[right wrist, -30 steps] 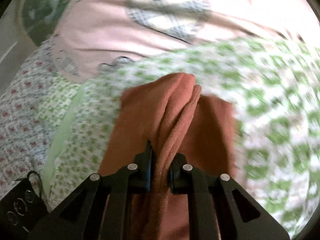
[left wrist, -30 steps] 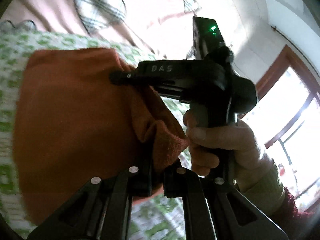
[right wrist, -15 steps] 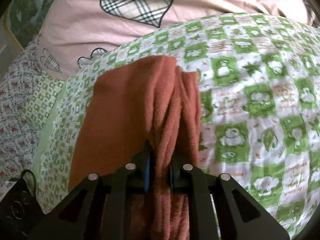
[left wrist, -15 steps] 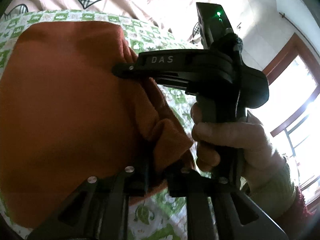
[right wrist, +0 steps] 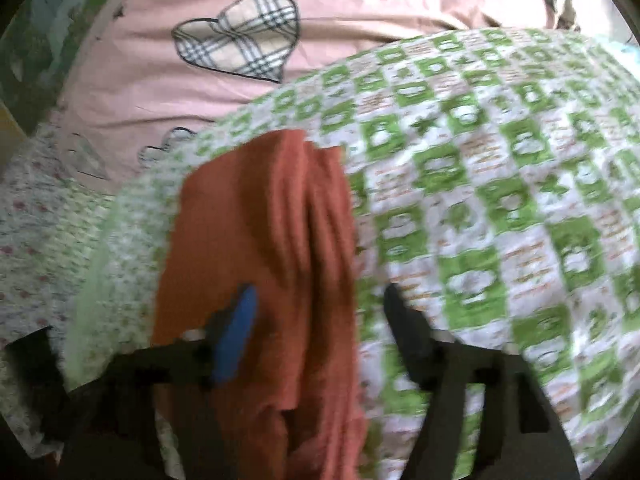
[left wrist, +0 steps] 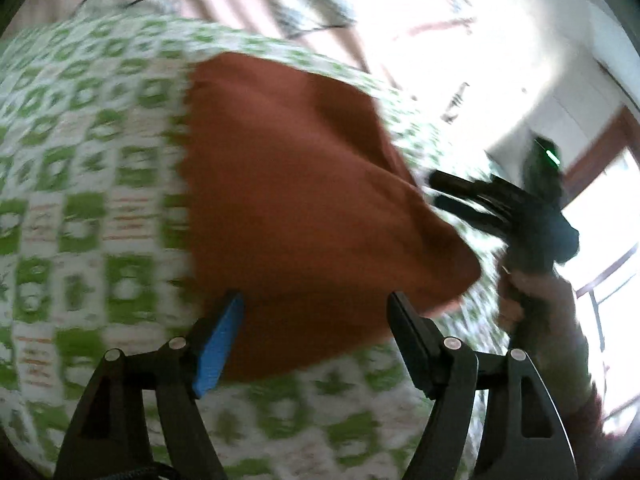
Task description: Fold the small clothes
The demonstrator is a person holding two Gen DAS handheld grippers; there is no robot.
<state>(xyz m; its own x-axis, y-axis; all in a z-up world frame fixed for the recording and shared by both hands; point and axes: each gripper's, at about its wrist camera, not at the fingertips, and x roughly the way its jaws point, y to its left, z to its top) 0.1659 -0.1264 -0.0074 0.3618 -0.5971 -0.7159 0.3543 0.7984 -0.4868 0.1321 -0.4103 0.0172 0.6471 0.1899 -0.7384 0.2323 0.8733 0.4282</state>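
Note:
A rust-orange folded cloth (left wrist: 304, 200) lies on the green-and-white checked sheet (left wrist: 80, 200). My left gripper (left wrist: 314, 312) is open just above its near edge, jaws wide apart, holding nothing. In the left wrist view the right gripper (left wrist: 448, 192) shows to the right of the cloth, apart from it, its jaws slightly parted. In the right wrist view the cloth (right wrist: 264, 240) lies in long folds; my right gripper (right wrist: 320, 312) is open over its near part, jaws wide, empty. Both views are blurred.
A pink cover with a plaid heart patch (right wrist: 240, 36) lies beyond the checked sheet (right wrist: 500, 200). A small-flowered white fabric (right wrist: 36, 216) lies at the left. A bright window with a wooden frame (left wrist: 600, 152) is at the right.
Both grippers were shut on the orange cloth's bunched edge; both have now opened and let it go. The cloth lies flat on the sheet and the right gripper has drawn back from it.

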